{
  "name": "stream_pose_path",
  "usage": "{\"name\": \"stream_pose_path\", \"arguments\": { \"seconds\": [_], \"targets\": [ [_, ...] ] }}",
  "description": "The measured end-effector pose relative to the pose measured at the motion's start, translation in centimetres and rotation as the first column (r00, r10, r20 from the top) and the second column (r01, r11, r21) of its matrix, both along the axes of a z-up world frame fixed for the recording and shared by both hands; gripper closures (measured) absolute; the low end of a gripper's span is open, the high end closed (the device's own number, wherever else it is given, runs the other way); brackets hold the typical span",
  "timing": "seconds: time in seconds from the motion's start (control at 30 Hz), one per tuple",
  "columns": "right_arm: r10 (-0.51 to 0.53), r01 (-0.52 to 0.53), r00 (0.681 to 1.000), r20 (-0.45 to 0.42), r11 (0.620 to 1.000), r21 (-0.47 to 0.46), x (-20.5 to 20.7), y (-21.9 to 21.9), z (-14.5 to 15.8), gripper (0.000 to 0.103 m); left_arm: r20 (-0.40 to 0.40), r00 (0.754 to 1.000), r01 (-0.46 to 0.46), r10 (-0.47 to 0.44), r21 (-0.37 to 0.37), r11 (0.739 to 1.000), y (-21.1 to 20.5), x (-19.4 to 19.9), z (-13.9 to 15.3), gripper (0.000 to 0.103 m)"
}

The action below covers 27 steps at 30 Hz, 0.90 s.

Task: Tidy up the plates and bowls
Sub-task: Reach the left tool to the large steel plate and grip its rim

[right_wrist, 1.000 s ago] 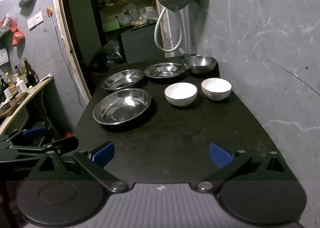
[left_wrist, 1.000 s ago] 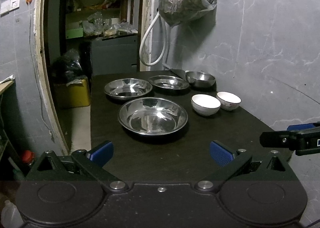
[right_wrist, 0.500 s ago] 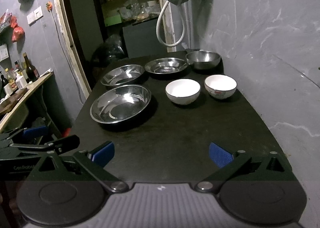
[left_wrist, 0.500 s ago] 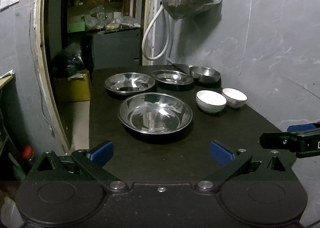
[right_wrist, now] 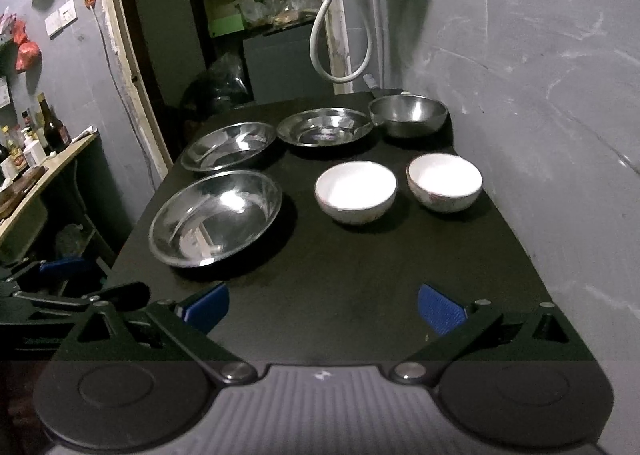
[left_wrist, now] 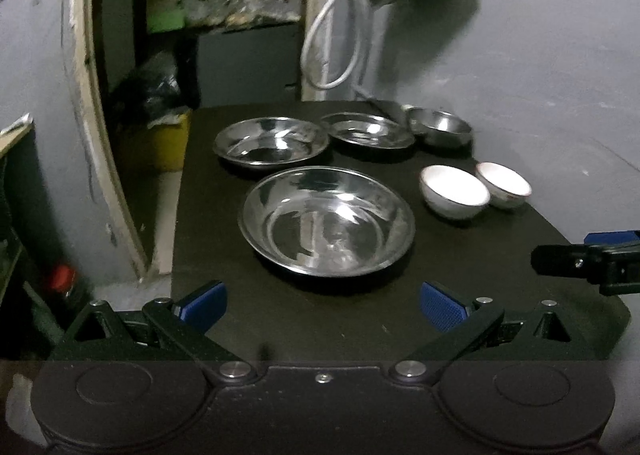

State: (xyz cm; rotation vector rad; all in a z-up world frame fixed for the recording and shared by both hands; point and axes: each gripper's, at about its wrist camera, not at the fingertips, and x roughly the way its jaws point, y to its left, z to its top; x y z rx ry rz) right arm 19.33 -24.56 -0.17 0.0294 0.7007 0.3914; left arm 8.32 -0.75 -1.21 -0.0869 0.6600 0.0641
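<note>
Hovering grippers: left gripper (left_wrist: pixel 322 301) and right gripper (right_wrist: pixel 322 305), jaws apart, empty.
Nearest plate: large steel plate (left_wrist: pixel 326 221), near table (left_wrist: pixel 360 319) edge; grip its rim squarely.
Middle: white bowls (right_wrist: pixel 356 191) side by side.
Far: two plates (right_wrist: pixel 230 145), steel bowl (right_wrist: pixel 408 115).

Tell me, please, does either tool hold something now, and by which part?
Nothing is held. The left tool and the right tool are both open, short of the steel plates and white bowls.
</note>
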Motion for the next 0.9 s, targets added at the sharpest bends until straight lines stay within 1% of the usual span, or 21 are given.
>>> {"name": "stream_pose_path", "arguments": {
  "seconds": [0.17,0.27,0.37,0.4,0.47,0.53,0.6,0.67,0.77,0.83,0.9],
  "targets": [
    [0.045,-0.045,0.999,0.027,0.999,0.022,3.8,1.0,0.1,0.000,-0.039,0.996,-0.074,0.074,-0.009,0.997,1.8,3.1,0.6,0.001],
    [0.086,-0.087,0.996,0.038,0.995,0.051,5.8,2.2,-0.2,0.000,-0.054,0.991,-0.126,0.123,-0.056,0.990,4.2,4.9,1.1,0.001],
    [0.106,-0.108,0.993,0.044,0.992,0.061,8.0,3.9,-0.5,0.000,-0.077,0.979,-0.195,0.188,-0.096,0.976,7.0,7.1,1.7,0.001],
    [0.107,-0.109,0.993,0.048,0.992,0.058,8.7,4.6,-0.5,0.000,-0.078,0.976,-0.209,0.202,-0.095,0.973,7.9,8.0,2.0,0.001],
    [0.113,-0.116,0.992,0.056,0.991,0.068,9.9,5.6,-0.5,0.000,-0.067,0.975,-0.219,0.214,-0.071,0.973,9.4,9.8,2.4,0.001],
    [0.119,-0.123,0.991,0.059,0.989,0.078,11.3,6.9,-0.5,0.000,-0.058,0.977,-0.206,0.204,-0.043,0.978,10.8,12.1,2.6,0.001],
    [0.125,-0.130,0.990,0.072,0.989,0.074,12.5,8.3,-0.4,0.000,-0.058,0.982,-0.180,0.177,-0.040,0.983,12.2,14.5,2.6,0.001],
    [0.114,-0.117,0.991,0.063,0.992,0.055,14.0,9.8,-0.5,0.000,-0.088,0.985,-0.152,0.146,-0.063,0.986,13.7,17.4,2.2,0.001],
    [0.094,-0.096,0.995,0.042,0.995,0.038,16.0,11.6,-1.0,0.000,-0.115,0.988,-0.112,0.099,-0.122,0.986,15.7,21.1,1.6,0.001],
    [0.095,-0.096,0.995,0.028,0.995,0.040,17.3,12.6,-1.4,0.000,-0.120,0.989,-0.101,0.084,-0.143,0.985,16.6,23.2,1.0,0.001],
    [0.087,-0.087,0.996,0.008,0.995,0.041,18.4,13.4,-2.0,0.000,-0.125,0.990,-0.083,0.065,-0.148,0.985,17.2,25.1,0.5,0.001]
  ]
}}
